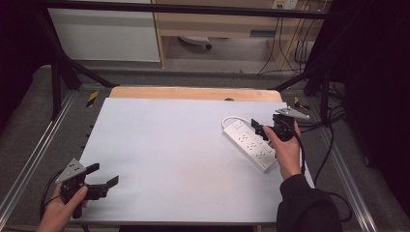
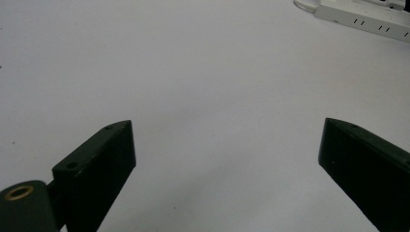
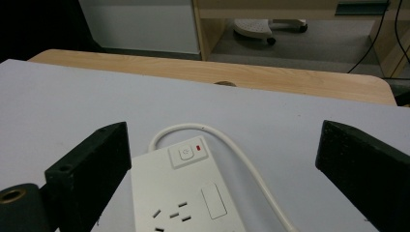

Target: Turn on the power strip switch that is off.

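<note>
Where the right tool [image 1: 259, 129] hovers over the power strip [image 1: 250, 143], the person's hand [image 1: 286, 150] covers part of the strip's near end in the high view, and the right gripper view cuts off the strip's lower sockets. One white power strip lies on the right part of the table [image 1: 169, 145], its switch end [image 3: 188, 152] and curled white cord [image 3: 232, 145] between the right tool's jaws, which stand wide apart with nothing in them. One left tool [image 1: 99, 179] hangs at the table's near left corner, well apart from the strip, its jaws also wide and empty. Two tools, one strip.
</note>
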Demonstrator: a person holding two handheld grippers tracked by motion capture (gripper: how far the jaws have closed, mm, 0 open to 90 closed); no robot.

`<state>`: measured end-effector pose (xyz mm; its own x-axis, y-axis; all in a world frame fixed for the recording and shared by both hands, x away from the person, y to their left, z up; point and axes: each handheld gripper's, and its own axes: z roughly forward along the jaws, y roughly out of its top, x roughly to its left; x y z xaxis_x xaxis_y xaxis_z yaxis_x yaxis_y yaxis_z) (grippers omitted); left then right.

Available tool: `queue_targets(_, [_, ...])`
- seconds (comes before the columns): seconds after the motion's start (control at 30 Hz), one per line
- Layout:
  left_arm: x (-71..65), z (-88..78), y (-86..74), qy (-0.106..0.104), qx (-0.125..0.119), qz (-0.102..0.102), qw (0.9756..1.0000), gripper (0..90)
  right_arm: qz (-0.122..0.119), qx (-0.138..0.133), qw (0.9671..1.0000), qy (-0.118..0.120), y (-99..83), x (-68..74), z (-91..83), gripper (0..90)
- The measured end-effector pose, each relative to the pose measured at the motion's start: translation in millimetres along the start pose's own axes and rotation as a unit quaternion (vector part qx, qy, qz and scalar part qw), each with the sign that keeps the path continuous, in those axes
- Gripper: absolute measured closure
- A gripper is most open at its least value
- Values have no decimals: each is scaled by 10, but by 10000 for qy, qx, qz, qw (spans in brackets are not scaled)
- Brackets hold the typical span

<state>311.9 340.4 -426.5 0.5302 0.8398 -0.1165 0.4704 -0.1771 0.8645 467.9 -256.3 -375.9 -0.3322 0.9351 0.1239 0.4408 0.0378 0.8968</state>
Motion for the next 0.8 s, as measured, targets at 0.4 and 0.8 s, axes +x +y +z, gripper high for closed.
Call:
queue_targets(0.4, [-9,4,0,-17,31,26,10000,63,100,83,9999,76,-34,4,196,207])
queue_targets(0.8, [-10,6,-3,-25,47,40,10000,63,71,207,9997,60,-116,3,347,578])
